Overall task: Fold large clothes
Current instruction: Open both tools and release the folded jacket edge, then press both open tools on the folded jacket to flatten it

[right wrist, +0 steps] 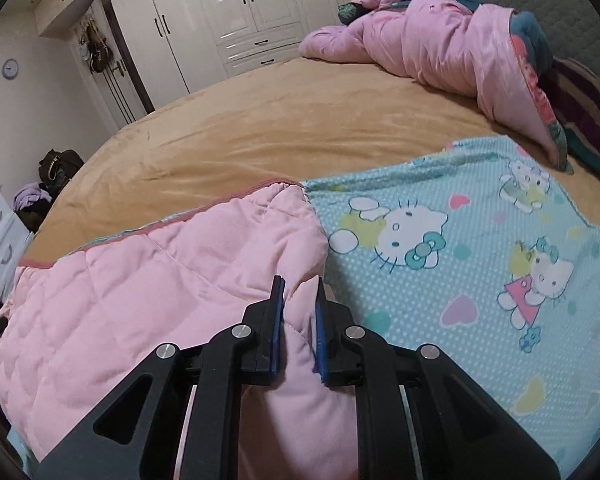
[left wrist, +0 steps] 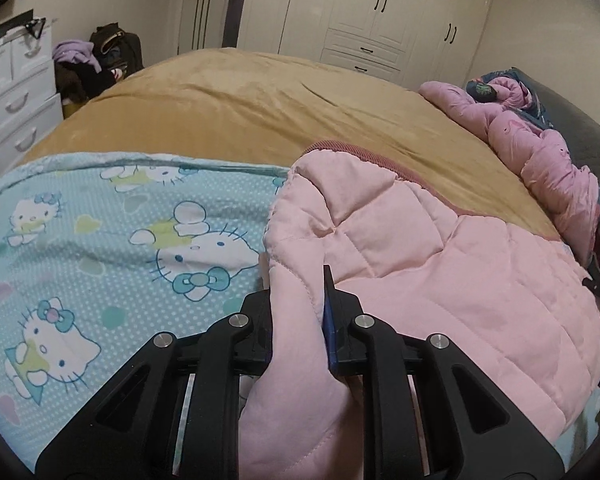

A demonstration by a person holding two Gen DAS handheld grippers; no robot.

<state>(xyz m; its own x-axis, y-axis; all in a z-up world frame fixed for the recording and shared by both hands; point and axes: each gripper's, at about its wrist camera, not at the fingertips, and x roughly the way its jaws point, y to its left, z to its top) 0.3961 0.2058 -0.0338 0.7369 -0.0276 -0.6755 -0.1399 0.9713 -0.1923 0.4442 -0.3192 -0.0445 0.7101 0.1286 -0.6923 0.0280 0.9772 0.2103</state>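
White wardrobe behind tan bed

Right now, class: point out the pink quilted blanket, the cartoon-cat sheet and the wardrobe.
pink quilted blanket (left wrist: 440,248), left wrist view, its quilted top.
cartoon-cat sheet (right wrist: 480,240), right wrist view, its dotted blue print.
wardrobe (left wrist: 380,4), left wrist view, a white door by the handles.
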